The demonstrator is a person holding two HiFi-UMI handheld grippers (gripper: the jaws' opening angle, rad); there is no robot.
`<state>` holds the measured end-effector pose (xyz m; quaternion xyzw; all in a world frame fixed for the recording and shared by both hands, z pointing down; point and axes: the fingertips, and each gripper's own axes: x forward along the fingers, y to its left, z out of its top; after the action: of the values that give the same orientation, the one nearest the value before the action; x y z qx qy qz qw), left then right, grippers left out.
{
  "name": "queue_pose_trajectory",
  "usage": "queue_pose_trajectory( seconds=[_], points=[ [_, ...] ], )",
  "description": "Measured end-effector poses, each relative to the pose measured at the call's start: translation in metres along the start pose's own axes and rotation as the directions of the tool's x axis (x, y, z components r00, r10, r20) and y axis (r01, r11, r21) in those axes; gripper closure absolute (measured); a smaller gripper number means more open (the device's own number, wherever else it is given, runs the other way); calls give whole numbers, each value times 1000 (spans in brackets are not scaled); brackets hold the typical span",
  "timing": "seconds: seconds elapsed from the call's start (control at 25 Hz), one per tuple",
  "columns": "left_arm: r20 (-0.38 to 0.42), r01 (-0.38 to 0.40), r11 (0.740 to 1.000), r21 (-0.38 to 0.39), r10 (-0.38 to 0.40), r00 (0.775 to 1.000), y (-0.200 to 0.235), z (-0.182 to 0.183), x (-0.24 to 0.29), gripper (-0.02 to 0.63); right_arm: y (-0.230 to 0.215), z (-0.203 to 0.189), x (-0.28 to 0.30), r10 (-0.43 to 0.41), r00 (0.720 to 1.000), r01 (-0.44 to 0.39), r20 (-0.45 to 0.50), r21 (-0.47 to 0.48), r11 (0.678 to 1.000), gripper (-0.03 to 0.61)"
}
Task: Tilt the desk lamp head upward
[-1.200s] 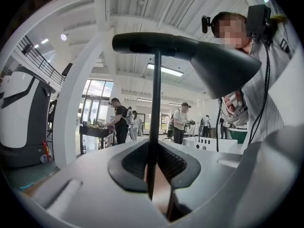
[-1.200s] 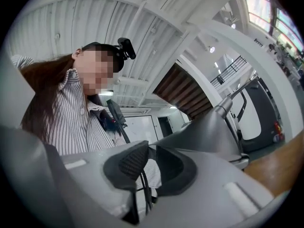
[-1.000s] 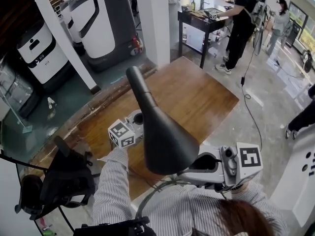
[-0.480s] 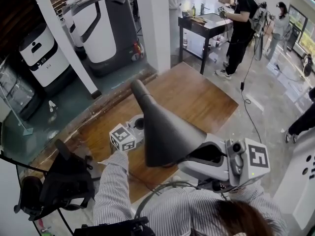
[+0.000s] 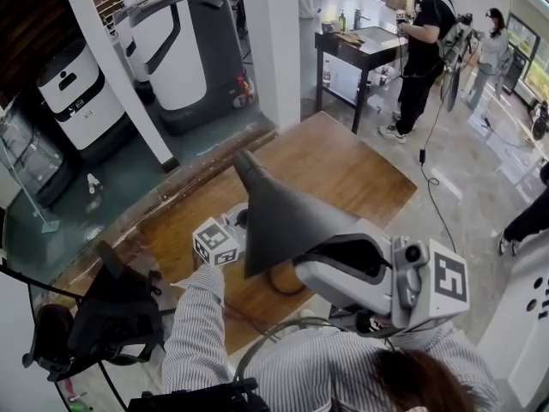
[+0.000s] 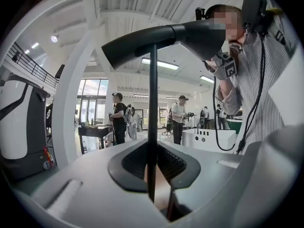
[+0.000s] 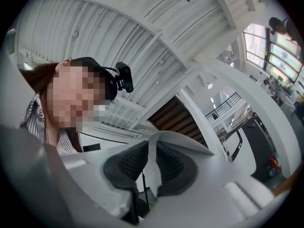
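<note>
A dark cone-shaped lamp head (image 5: 279, 221) stands over the wooden table (image 5: 343, 166), its wide mouth turned sideways toward my right gripper (image 5: 322, 260). That gripper is shut on the rim of the shade, whose pale thin edge (image 7: 159, 139) runs between the ribbed pads. My left gripper (image 5: 233, 230), with its marker cube, is shut on the thin black stem (image 6: 152, 127) low down. The lamp head (image 6: 161, 37) shows overhead in the left gripper view. Part of the round base (image 5: 287, 280) shows under the head.
Two white and grey machines (image 5: 184, 45) and a white pillar (image 5: 274, 41) stand beyond the table's far edge. People work at a black table (image 5: 360, 41) at the back right. Black gear (image 5: 111, 316) sits at my lower left.
The lamp head has swung up from facing the table to facing sideways, and my right gripper rose with its rim. The left gripper stayed on the stem.
</note>
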<state>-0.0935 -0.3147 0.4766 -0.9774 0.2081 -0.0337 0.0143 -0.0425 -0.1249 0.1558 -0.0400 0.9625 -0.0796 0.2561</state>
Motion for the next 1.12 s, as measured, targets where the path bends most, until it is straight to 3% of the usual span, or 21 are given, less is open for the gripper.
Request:
queue_pose_trajectory(
  seconds=[0.52, 1.12],
  points=[
    [-14, 10, 999, 34, -9, 1000, -4, -3, -1, 569, -6, 14, 20, -23, 994, 18, 106, 49, 999, 526],
    [-47, 25, 999, 46, -22, 999, -5, -4, 2, 569, -18, 23, 31, -31, 989, 21, 146, 66, 998, 529]
  ],
)
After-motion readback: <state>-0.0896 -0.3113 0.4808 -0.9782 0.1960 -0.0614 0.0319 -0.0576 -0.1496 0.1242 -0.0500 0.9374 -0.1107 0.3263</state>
